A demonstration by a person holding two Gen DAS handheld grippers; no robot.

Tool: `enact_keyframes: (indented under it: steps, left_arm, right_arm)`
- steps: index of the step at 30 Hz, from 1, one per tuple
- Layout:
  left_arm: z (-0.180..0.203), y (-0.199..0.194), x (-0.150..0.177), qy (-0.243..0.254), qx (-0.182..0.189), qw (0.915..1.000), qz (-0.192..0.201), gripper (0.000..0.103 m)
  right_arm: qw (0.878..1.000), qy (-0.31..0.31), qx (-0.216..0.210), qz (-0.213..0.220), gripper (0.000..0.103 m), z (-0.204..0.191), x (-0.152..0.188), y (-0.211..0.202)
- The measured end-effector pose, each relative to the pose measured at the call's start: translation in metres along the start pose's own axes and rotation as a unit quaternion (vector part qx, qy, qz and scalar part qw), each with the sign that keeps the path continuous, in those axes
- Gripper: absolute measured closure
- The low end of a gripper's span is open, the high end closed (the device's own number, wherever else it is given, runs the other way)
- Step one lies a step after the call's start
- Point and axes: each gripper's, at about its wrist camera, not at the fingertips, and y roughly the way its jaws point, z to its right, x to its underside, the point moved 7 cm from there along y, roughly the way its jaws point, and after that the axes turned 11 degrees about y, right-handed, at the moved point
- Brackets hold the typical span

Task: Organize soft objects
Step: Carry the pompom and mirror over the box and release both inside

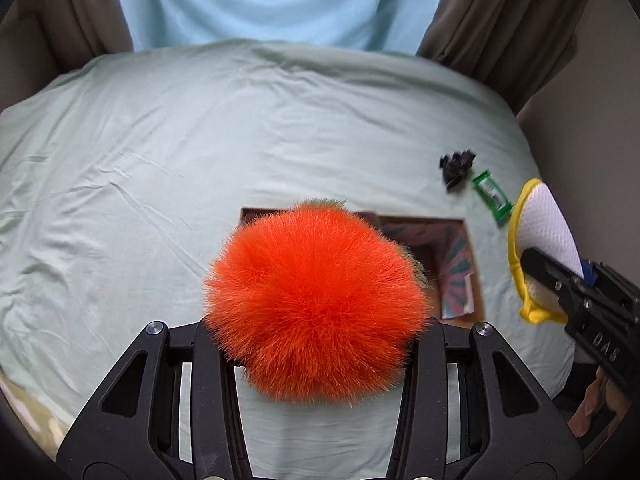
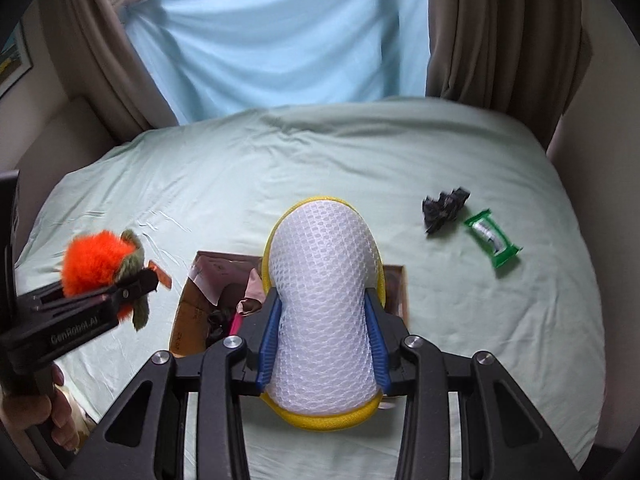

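Note:
A fluffy orange plush (image 1: 316, 300) with greenish trim fills the middle of the left wrist view. My left gripper (image 1: 320, 332) is shut on it, its fingertips buried in the fur. Under the plush an open cardboard box (image 1: 460, 268) lies on the bed. In the right wrist view my right gripper (image 2: 322, 308) is shut on a white mesh sponge (image 2: 324, 264) with a yellow rim, and its blue pads (image 2: 269, 336) pinch the sponge's waist. The sponge hangs over the box (image 2: 188, 308), which holds several soft items. The left gripper (image 2: 138, 282) carries the plush (image 2: 92, 260) left of the box.
The bed is covered by a pale green sheet (image 1: 160, 160). A black crumpled item (image 2: 444, 208) and a green packet (image 2: 494, 240) lie on it right of the box. Brown curtains (image 2: 500, 40) and a light blue cloth (image 2: 280, 40) hang behind. A hand (image 2: 60, 408) grips the left tool.

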Motion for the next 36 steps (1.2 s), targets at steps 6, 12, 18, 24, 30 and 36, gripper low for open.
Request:
enact_keyframes:
  steps: [6, 12, 18, 24, 30, 36]
  left_arm:
    - [-0.006, 0.042, 0.01, 0.02, 0.019, 0.9989, -0.038, 0.065]
    - [0.012, 0.078, 0.013, 0.044, 0.04, 0.9954, -0.075, 0.065]
    - [0.047, 0.111, 0.017, 0.087, 0.064, 0.9875, -0.115, 0.065]
    - [0.069, 0.133, 0.02, 0.129, 0.073, 0.9778, -0.148, 0.065]
    - [0.072, 0.139, 0.016, 0.161, 0.069, 0.9743, -0.142, 0.022]
    - [0.06, 0.133, 0.024, 0.17, 0.047, 0.9733, -0.147, 0.0]
  right_arm:
    - [0.998, 0.048, 0.02, -0.037, 0.067, -0.001, 0.008, 0.046]
    - [0.99, 0.107, 0.028, -0.086, 0.067, 0.017, 0.018, 0.082]
    - [0.982, 0.132, 0.038, -0.128, 0.064, 0.033, 0.024, 0.112]
    - [0.974, 0.152, 0.041, -0.164, 0.063, 0.044, 0.026, 0.129]
    - [0.968, 0.17, 0.037, -0.183, 0.046, 0.052, 0.03, 0.144]
    - [0.97, 0.161, 0.05, -0.176, 0.0, 0.059, 0.031, 0.143]
